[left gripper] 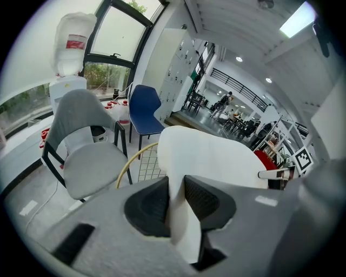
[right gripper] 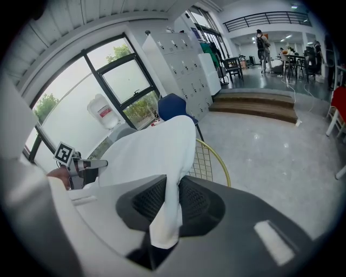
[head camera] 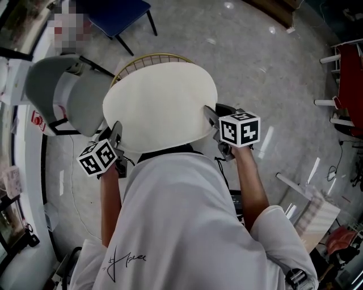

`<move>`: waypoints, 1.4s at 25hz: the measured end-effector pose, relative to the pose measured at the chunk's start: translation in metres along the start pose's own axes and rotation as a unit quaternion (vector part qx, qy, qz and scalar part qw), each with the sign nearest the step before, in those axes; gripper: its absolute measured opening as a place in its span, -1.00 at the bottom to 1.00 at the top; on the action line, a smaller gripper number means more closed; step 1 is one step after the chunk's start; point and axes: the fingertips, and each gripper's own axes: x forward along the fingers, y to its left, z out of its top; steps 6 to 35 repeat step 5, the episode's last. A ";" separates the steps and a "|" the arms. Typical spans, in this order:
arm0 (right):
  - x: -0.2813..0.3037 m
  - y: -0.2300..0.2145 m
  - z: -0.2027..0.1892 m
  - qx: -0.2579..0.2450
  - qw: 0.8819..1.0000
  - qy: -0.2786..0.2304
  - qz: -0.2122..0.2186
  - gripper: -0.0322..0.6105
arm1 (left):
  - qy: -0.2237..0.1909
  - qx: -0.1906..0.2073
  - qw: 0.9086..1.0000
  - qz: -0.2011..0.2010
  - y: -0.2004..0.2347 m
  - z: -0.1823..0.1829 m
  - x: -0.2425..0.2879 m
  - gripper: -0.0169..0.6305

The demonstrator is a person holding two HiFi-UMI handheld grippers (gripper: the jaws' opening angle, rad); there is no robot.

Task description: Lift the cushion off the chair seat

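A round cream cushion hangs in the air above a gold wire chair, held level between both grippers. My left gripper is shut on the cushion's near-left edge, and the cream fabric is pinched between its dark pads. My right gripper is shut on the near-right edge, where the fabric folds down between its pads. Part of the chair's wire back shows past the cushion. The seat itself is hidden under the cushion.
A grey chair stands close at the left, a blue chair beyond it. A water dispenser stands by the window. Red-and-white furniture lines the right edge. Several people stand far off in the hall.
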 end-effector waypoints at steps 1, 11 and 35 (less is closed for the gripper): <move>-0.003 -0.001 -0.002 -0.001 1.000 0.001 0.000 -0.69 | 0.001 0.001 1.000 0.000 -0.003 -0.002 0.000 -0.68; -0.012 -0.007 -0.009 -0.006 1.000 0.006 -0.006 -0.69 | 0.004 0.006 1.000 0.000 -0.013 -0.008 0.004 -0.68; -0.012 -0.007 -0.009 -0.006 1.000 0.006 -0.006 -0.69 | 0.004 0.006 1.000 0.000 -0.013 -0.008 0.004 -0.68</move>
